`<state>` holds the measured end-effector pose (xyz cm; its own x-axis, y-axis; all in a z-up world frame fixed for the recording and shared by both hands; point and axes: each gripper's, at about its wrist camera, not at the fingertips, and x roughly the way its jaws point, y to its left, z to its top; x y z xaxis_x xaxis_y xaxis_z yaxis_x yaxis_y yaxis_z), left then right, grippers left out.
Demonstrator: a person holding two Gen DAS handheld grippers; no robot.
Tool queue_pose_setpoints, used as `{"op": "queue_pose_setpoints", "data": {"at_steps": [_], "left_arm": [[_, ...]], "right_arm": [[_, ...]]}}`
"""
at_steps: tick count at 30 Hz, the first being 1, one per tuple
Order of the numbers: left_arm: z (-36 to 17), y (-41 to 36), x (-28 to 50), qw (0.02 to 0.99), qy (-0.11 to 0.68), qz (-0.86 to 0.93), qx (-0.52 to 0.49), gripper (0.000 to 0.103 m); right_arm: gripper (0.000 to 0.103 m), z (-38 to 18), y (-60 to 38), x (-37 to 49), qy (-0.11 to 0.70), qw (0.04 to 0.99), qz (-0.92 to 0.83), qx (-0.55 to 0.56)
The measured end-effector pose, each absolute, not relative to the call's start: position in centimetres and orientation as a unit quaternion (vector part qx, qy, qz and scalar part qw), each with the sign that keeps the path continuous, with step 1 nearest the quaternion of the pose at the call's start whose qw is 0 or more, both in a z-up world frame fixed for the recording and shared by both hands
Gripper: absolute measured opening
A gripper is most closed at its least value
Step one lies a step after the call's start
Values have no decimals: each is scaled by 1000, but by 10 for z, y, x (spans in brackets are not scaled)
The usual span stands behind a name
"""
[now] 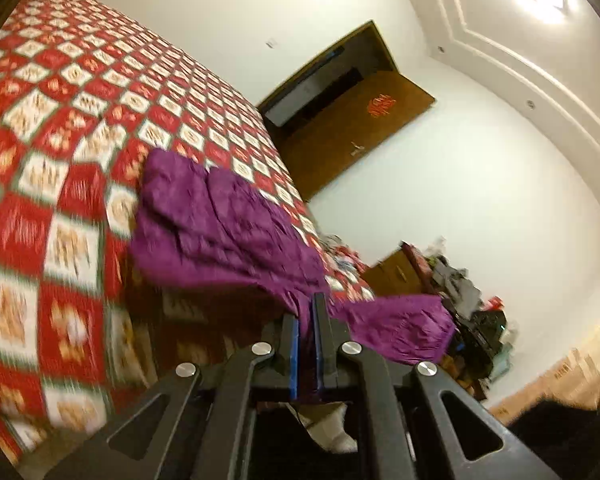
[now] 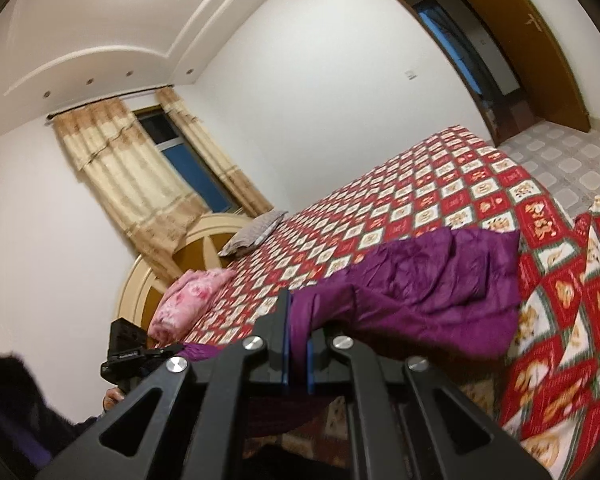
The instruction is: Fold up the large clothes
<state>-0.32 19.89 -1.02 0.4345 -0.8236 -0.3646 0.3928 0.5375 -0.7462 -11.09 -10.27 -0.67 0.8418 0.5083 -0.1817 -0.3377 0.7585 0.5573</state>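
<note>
We find no text that we can read: the red emblem point(image 1: 381, 105) on the brown door point(image 1: 340, 136) and the small print on the black device point(image 2: 126, 354) are too blurred.

Both the left gripper point(image 1: 307, 312) and the right gripper point(image 2: 298, 320) are matte black, with blue pads point(image 1: 294, 356) lining the fingers, round silver screws point(image 1: 263, 348) at the joints, and triangular cut-outs in the arms.
</note>
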Motion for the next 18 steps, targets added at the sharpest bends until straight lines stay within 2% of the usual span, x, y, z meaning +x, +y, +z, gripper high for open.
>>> {"op": "queue_pose_setpoints", "data": {"at_steps": [3, 8, 14, 18], "left_arm": [[-2, 180, 49, 816, 369, -361, -260, 5], [-19, 140, 145, 841, 381, -315, -220, 5], [-79, 89, 242, 850, 434, -251, -162, 5], [-116, 91, 277, 836, 472, -227, -166, 7]], "right_arm": [[9, -9, -120, -64, 176, 925, 195, 274], [9, -21, -145, 34, 207, 925, 133, 291], [12, -74, -157, 156, 274, 921, 43, 274], [14, -119, -165, 196, 309, 911, 12, 273]]}}
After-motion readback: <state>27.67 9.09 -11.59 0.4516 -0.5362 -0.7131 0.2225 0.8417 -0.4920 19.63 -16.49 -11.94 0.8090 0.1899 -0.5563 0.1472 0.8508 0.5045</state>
